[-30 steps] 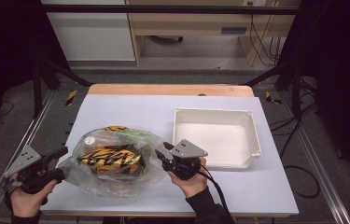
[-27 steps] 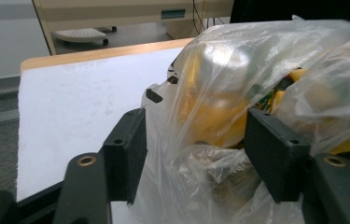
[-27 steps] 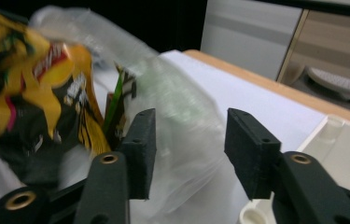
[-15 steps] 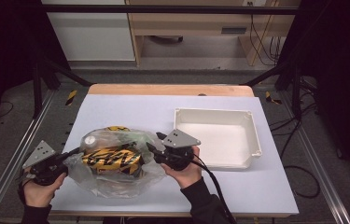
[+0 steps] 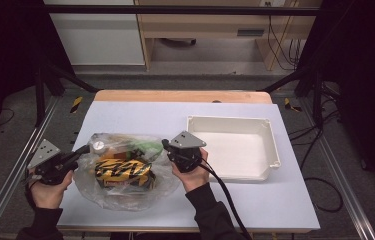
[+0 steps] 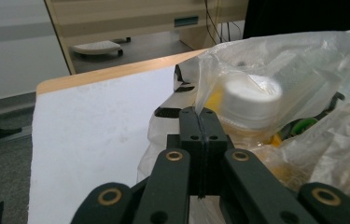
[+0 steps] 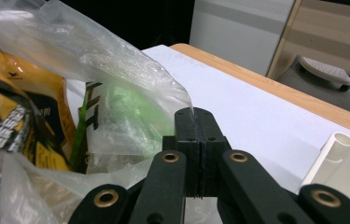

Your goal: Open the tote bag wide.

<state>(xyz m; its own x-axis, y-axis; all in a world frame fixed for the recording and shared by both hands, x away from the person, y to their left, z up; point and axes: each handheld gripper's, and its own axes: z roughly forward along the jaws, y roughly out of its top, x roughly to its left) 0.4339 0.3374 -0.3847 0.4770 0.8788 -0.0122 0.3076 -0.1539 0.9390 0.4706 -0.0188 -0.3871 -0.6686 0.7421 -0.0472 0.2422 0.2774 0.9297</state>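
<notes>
A clear plastic bag [image 5: 125,172] lies on the white table top, holding a yellow-and-black packet [image 5: 122,171], a white-capped jar [image 5: 98,146] and something green [image 5: 150,146]. My left gripper [image 5: 84,149] is at the bag's left edge, shut on the film [image 6: 199,111] beside the jar's white cap [image 6: 252,95]. At the bag's right edge my right gripper [image 5: 166,145] is shut on the film too [image 7: 192,111]. The green item [image 7: 135,112] and the yellow packet [image 7: 9,107] show through the plastic in the right gripper view.
An empty white tray [image 5: 235,147] sits right of the bag, close to my right hand. A wooden strip [image 5: 180,96] edges the table's far side. Metal rails run along both sides, with dark frame posts and cables beyond.
My left gripper has moved right and forward to the bag's left edge and shut on it. My right gripper has drawn the bag's right edge a little up and away.
</notes>
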